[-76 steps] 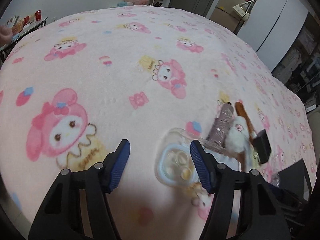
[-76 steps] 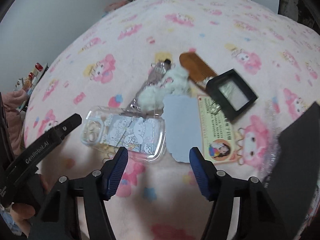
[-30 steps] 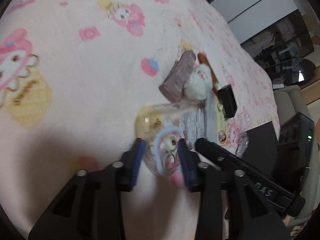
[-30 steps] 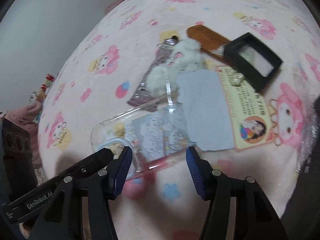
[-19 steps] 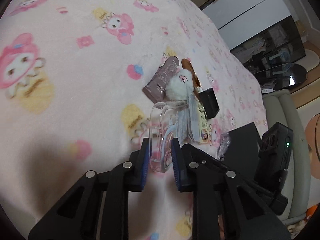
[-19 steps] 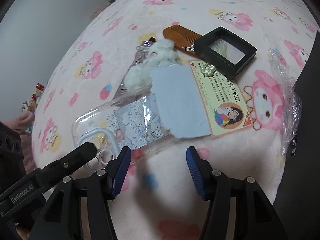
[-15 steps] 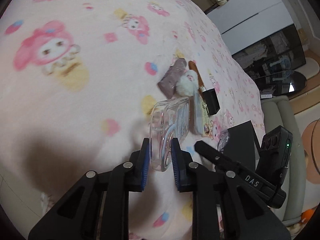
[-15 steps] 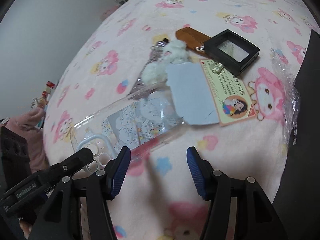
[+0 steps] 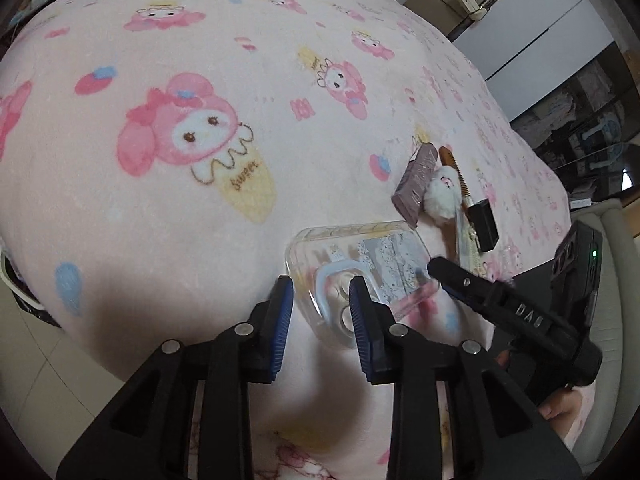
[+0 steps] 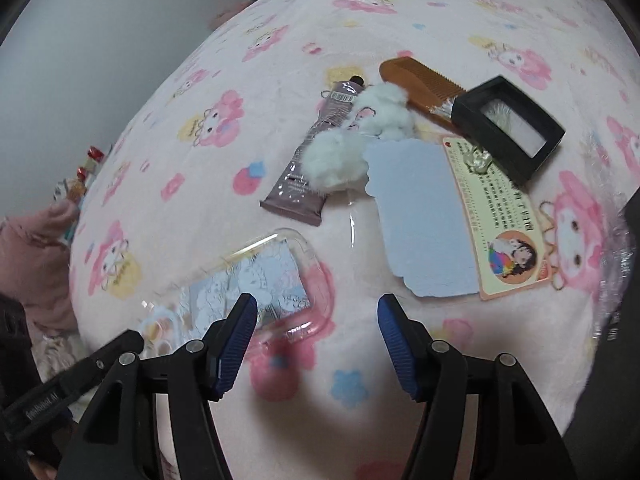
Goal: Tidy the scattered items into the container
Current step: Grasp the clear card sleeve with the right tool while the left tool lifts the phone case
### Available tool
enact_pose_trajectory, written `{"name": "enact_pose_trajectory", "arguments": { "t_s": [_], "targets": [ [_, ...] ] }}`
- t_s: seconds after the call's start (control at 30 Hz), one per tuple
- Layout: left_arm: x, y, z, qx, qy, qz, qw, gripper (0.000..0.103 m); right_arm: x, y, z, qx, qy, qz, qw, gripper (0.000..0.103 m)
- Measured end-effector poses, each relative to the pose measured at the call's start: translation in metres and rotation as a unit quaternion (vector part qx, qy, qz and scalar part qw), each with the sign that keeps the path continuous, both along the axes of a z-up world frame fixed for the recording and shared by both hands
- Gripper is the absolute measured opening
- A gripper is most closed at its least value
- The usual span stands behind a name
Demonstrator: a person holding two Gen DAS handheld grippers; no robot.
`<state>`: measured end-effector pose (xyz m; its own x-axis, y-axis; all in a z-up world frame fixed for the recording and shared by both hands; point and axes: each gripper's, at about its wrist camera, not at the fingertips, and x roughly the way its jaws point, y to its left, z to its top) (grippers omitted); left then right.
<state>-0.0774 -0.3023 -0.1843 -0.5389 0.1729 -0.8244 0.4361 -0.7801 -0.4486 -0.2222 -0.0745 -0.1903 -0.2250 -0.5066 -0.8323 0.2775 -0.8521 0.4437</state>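
Observation:
My left gripper (image 9: 320, 308) is shut on the camera end of a clear phone case (image 9: 360, 264) with a cartoon print, held above the pink blanket; the case also shows in the right wrist view (image 10: 256, 280). My right gripper (image 10: 316, 320) is open and empty, its left finger close to the case's free end. On the blanket lie a mauve tube (image 10: 316, 160), a white fluffy toy (image 10: 360, 136), a brown comb (image 10: 420, 80), a black box (image 10: 508, 128), a blue card (image 10: 424, 216) and a printed card (image 10: 500, 224).
A dark container edge (image 10: 628, 320) with crinkled clear plastic (image 10: 612, 240) sits at the far right. The pink cartoon blanket (image 9: 180, 180) covers the bed. Floor shows past the bed's near-left edge (image 9: 24, 344). A sofa (image 9: 616, 320) stands at the right.
My left gripper closed on the phone case, lifted it off the blanket, and has now swung left with it. My right gripper stayed open and moved in close to the case's free end.

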Motion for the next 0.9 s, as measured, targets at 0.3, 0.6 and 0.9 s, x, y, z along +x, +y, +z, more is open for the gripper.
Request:
{"name": "enact_pose_trajectory", "arguments": {
  "t_s": [0.3, 0.6, 0.9],
  "targets": [
    [0.007, 0.002, 0.007, -0.007, -0.013, -0.005, 0.9999, 0.038, 0.027, -0.006, 0.008, -0.04, -0.035, 0.036, 0.998, 0.052],
    [0.013, 0.027, 0.012, -0.042, -0.006, -0.028, 0.9987, 0.047, 0.117, -0.002, 0.007, 0.028, -0.023, 0.047, 0.998, 0.053],
    [-0.003, 0.024, -0.002, -0.045, -0.022, -0.034, 0.9982, 0.045, 0.09, 0.03, 0.007, 0.007, -0.019, -0.017, 1.0, 0.053]
  ]
}}
